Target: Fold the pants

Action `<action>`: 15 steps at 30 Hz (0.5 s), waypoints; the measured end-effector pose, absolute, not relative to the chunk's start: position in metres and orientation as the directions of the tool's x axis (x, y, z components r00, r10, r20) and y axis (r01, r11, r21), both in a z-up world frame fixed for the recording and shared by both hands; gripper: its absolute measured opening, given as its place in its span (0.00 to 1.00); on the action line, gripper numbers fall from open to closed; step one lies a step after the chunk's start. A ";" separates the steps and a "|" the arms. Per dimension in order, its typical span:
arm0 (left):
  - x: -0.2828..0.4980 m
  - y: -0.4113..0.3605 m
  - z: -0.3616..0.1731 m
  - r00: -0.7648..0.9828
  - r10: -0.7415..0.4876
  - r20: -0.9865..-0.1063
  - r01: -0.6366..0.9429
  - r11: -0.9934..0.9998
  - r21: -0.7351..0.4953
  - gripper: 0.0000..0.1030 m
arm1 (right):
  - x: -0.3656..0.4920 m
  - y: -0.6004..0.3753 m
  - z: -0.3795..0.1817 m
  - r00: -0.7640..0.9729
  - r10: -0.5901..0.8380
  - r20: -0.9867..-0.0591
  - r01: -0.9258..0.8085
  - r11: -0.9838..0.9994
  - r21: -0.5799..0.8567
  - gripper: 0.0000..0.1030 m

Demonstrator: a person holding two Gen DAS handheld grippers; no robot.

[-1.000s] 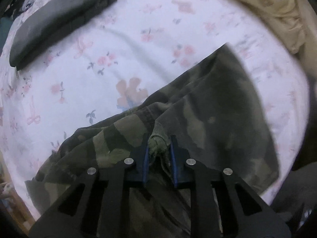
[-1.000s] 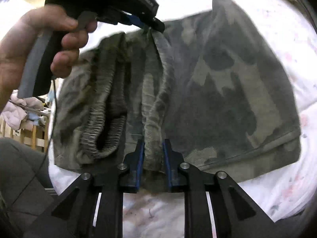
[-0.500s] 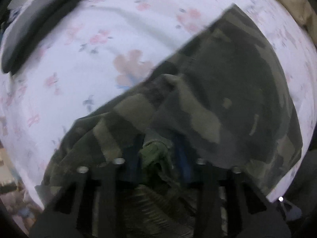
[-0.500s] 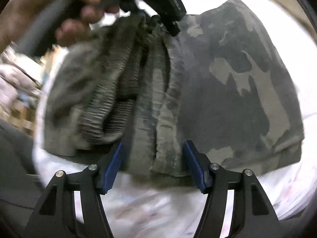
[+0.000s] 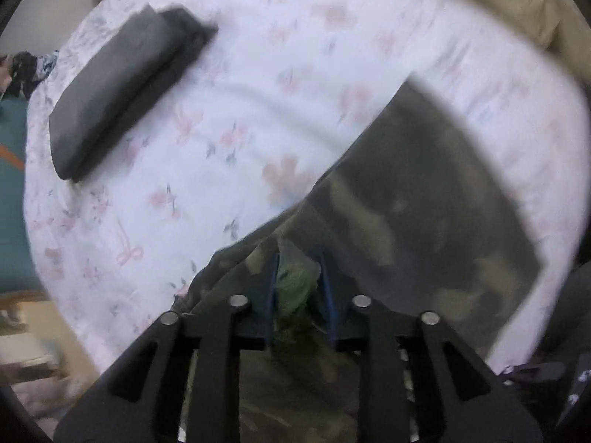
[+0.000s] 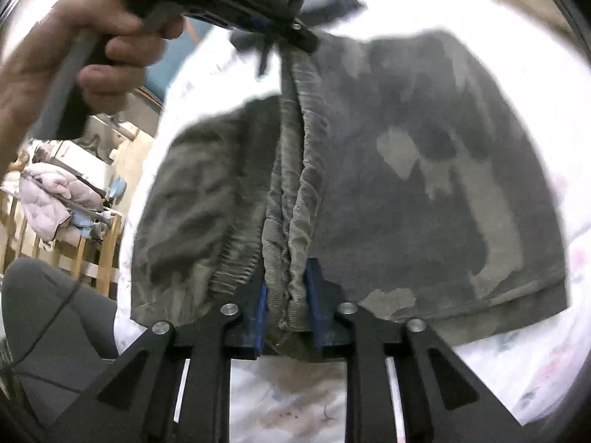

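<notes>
Camouflage pants (image 5: 424, 203) lie folded on a floral bed sheet (image 5: 240, 110). My left gripper (image 5: 298, 258) points down at them with a green bunch of the waistband between its blue pads; its jaws are opening slightly while the cloth still fills the gap. From the right wrist view, the left gripper (image 6: 299, 35) holds the far end of the ribbed waistband (image 6: 295, 184) lifted. My right gripper (image 6: 286, 277) has the near end of that waistband between its pads, and its jaws are closing on it. The pants (image 6: 424, 184) spread flat to the right.
A folded dark grey garment (image 5: 122, 85) lies at the far left of the bed. A beige blanket (image 5: 498, 0) is bunched at the far right. A person's hand (image 6: 92, 48) grips the left tool; a grey-clad leg (image 6: 48, 313) and a wooden rack (image 6: 55, 192) stand beside the bed.
The right jaws spread wide off the waistband, then came back in around it. The left gripper dipped toward the pants, then rose, its jaws a little wider, cloth still between them.
</notes>
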State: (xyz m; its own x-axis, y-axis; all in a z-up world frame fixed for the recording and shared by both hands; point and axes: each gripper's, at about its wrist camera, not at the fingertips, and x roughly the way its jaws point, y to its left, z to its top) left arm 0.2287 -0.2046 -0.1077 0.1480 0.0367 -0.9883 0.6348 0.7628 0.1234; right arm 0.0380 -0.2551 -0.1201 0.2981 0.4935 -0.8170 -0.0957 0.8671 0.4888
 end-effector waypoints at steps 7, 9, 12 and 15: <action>0.229 -0.196 -0.105 0.262 0.072 -0.962 0.593 0.775 0.219 0.46 | 0.025 -0.274 -0.116 0.237 0.535 -0.811 -0.083 0.843 0.531 0.46; 0.227 -0.209 -0.090 0.335 0.045 -0.941 0.599 0.761 0.250 0.46 | 0.020 -0.296 -0.099 0.311 0.483 -0.818 -0.059 0.869 0.491 0.46; 0.221 -0.239 -0.064 0.385 -0.111 -0.916 0.638 0.749 0.177 0.46 | 0.019 -0.353 -0.084 0.434 0.273 -0.858 0.115 0.928 0.353 0.46; 0.213 -0.273 -0.076 0.217 -0.276 -0.937 0.712 0.701 -0.042 0.21 | 0.028 -0.398 -0.109 0.386 0.211 -0.898 0.323 0.881 0.346 0.28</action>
State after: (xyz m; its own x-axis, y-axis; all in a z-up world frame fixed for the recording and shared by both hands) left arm 0.2133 -0.2728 -0.0763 0.2165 -0.2756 -0.9366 0.7116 0.7013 -0.0419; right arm 0.0280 -0.3984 -0.1091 0.3856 0.2109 -0.8982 0.3230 0.8811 0.3455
